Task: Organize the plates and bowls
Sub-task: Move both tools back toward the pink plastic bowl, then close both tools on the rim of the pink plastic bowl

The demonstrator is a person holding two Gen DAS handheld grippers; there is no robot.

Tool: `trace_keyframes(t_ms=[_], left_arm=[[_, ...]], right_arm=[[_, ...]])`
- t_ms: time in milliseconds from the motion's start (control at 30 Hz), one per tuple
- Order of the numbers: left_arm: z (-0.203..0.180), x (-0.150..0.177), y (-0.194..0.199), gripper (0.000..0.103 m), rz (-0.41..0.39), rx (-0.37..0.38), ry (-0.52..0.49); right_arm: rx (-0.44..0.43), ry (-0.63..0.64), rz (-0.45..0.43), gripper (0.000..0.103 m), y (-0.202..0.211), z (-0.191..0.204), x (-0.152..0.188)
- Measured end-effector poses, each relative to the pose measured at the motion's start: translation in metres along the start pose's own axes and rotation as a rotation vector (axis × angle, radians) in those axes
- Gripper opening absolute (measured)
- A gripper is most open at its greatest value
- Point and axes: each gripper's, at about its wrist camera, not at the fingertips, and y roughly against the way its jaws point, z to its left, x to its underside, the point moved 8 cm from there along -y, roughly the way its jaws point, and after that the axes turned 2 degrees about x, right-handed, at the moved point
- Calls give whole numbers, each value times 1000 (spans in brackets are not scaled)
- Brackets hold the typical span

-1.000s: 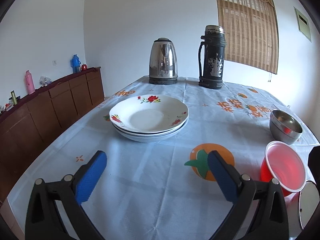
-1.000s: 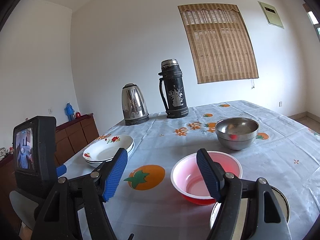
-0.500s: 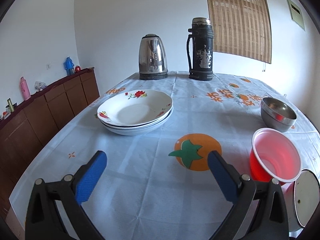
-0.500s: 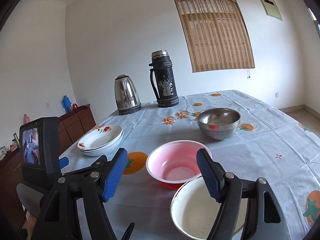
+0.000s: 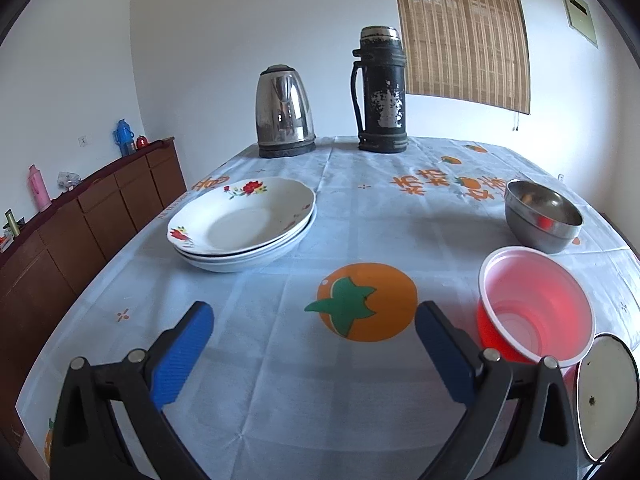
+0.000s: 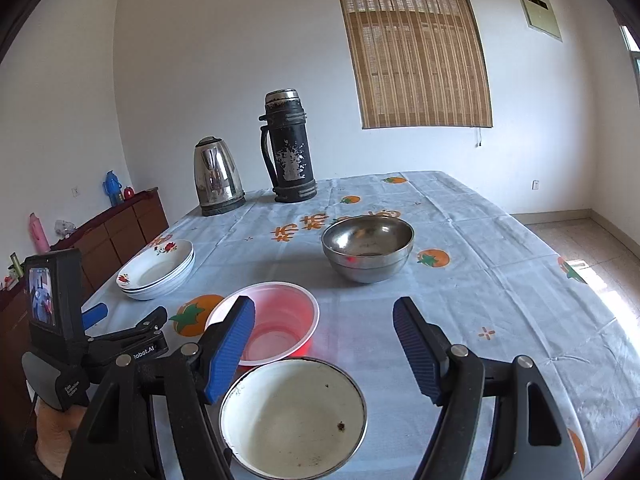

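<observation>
A: The plates (image 5: pixel 240 232)?
B: White, red flowers, stacked on the table's left (image 5: pixel 280 380).
A: Grippers?
B: Left gripper (image 5: pixel 312 344) and right gripper (image 6: pixel 324 344) gape, empty. The white enamel bowl (image 5: pixel 608 396) is cut off at the left view's edge.

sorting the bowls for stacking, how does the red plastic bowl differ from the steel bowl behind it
The red plastic bowl is translucent red with a white rim; the steel bowl is shiny grey metal. The red one sits nearer the grippers, beside the white enamel bowl; the steel one stands alone farther back. The red one has straighter, tapering walls, the steel one rounded walls. Both sit upright, open side up, on the tablecloth.
</observation>
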Motion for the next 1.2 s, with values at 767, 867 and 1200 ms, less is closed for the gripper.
trace_keyframes(t_ms=[767,867,1200], left_arm=[[-72,-10,-14,68,166,372,-40],[-84,-7,-19,53,204,408,-56],[-104,0,-27,26,255,441,-80]], right_arm=[[-236,46,374,59,-84,4,3],[-245,43,429,53,-96,4,7],[-279,6,552,38,-121,6,21]])
